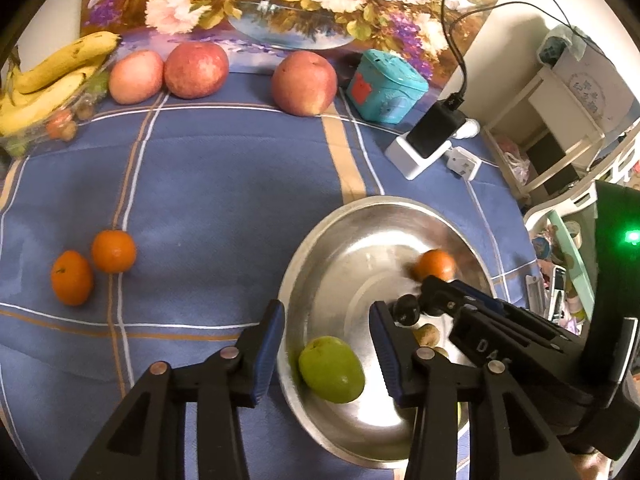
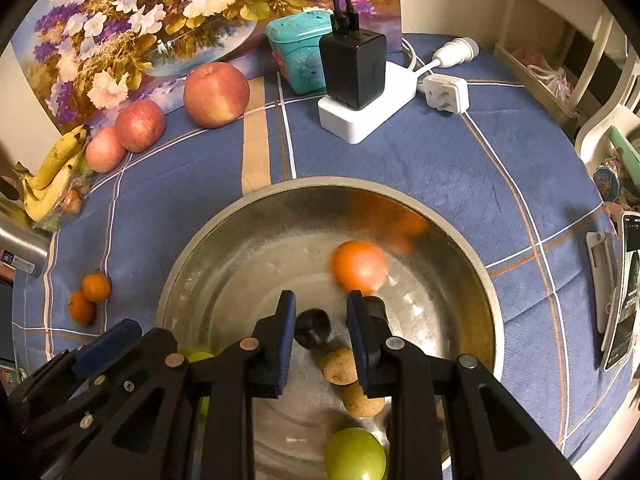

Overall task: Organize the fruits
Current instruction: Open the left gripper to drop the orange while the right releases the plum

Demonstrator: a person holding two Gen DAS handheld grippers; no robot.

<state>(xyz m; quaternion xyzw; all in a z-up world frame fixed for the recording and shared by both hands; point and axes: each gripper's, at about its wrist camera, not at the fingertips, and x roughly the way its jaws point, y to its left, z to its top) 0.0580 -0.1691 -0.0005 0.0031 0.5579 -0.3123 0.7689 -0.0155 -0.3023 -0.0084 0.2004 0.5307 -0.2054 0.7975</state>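
**Left wrist view: two spread grippers over a steel bowl of fruit**

Left wrist view shows a steel bowl [image 1: 348, 224] near the right edge of a blue checked tablecloth [image 1: 224, 184], with a wide bare stretch of cloth to its left. Two tangerines [image 1: 92, 266], touching, lie well apart from the bowl at the left. Three apples [image 1: 196, 70] and bananas [image 1: 52, 76] line the far edge before a flower painting [image 1: 280, 0]. A white charger block [image 2: 360, 116] sits beyond the bowl's far rim.

The left gripper [image 1: 326, 344] hangs over the bowl's near left rim, jaws spread and empty, a green fruit [image 1: 331, 369] lying between them, its long axis slanting left to right. The right gripper [image 2: 320, 332] angles down into the bowl, jaws apart, holding nothing. A blurred tangerine [image 2: 359, 266] lies just past its tips, and a dark round fruit [image 2: 313, 328] lies between them.
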